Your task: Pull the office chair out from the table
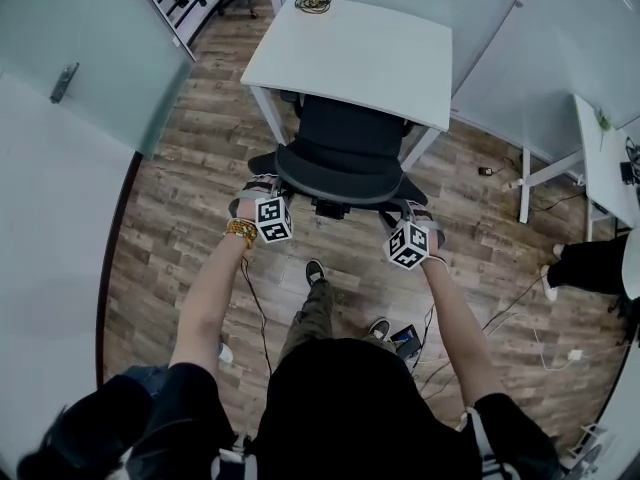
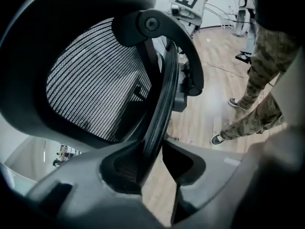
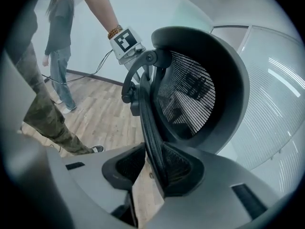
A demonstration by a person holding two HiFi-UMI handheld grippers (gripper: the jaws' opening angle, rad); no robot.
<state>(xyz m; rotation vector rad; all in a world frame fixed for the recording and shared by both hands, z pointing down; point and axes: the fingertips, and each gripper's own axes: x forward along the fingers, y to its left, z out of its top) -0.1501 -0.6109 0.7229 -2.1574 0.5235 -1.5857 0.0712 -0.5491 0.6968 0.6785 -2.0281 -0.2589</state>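
Chair (image 1: 345, 153) at 12 o'clock, seat partly under the table (image 1: 350, 58) edge. Left gripper (image 2: 155, 159) and right gripper (image 3: 155, 168) each clamped on the backrest rim (image 2: 159, 104) — 9 and 3 o'clock sides. Wood floor (image 1: 180, 168) open at 6 o'clock, up to the shoes (image 1: 315, 271).

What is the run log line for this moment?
left hand-held gripper: shut on office chair backrest | right hand-held gripper: shut on same backrest | chair: at table

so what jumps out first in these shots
A black office chair sits tucked partly under the white table at top centre. The left gripper and right gripper each clamp an edge of its mesh back.
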